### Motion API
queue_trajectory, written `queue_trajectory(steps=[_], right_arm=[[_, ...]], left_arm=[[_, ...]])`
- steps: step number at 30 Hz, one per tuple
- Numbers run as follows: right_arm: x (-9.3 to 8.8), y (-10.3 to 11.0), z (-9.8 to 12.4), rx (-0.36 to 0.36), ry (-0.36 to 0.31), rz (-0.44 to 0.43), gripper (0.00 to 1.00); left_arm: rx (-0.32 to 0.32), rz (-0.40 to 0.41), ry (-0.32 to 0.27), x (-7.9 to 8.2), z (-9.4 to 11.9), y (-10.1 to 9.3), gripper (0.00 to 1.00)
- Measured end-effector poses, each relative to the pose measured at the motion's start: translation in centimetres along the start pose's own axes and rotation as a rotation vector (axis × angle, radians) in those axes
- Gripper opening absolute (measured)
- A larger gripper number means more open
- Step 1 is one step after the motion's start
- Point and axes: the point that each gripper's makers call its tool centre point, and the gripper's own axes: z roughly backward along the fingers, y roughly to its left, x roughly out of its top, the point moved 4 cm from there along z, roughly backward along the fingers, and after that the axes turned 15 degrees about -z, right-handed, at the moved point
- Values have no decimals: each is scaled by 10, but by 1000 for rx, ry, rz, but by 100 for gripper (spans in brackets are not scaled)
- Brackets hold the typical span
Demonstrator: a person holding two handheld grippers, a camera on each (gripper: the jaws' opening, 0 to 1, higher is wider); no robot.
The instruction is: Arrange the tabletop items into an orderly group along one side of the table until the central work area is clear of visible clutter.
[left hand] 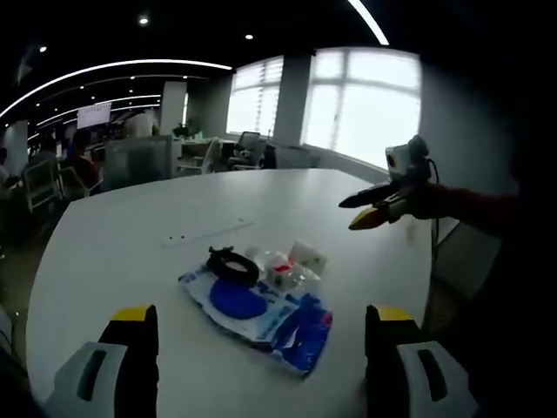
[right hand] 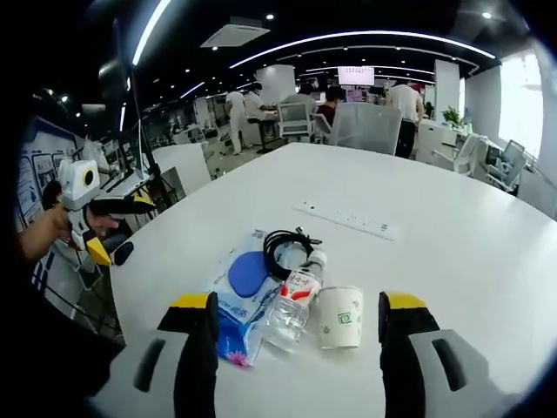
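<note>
On the white round table (left hand: 130, 252) lies a small heap of items. It holds a blue and white wipes packet (left hand: 261, 313), a coiled black cable (left hand: 233, 264), a clear bottle with a red label (left hand: 283, 272) on its side, and a paper cup (left hand: 306, 257). My left gripper (left hand: 261, 335) stands open just short of the packet, touching nothing. The right gripper (left hand: 350, 215) hangs over the table's right edge. In the right gripper view the packet (right hand: 244, 292), cable (right hand: 287, 244), bottle (right hand: 291, 305) and upright cup (right hand: 339, 318) lie before my open right gripper (right hand: 298, 329). The left gripper (right hand: 122, 228) is off the table's left edge.
A white power strip (right hand: 348, 218) is set into the tabletop beyond the heap, also seen as the strip (left hand: 209, 231). Office chairs and people (right hand: 331, 109) stand past the far edge. Bright windows (left hand: 348, 104) lie behind the table.
</note>
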Motion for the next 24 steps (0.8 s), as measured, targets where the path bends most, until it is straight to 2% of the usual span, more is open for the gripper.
queue_trajectory(steps=[14, 24], right_arm=[[20, 1, -32, 45, 22, -5, 62], [34, -7, -48, 16, 34, -11, 61]], left_arm=[[-13, 2, -6, 3, -7, -6, 97], [-14, 3, -14, 5, -7, -5, 98]])
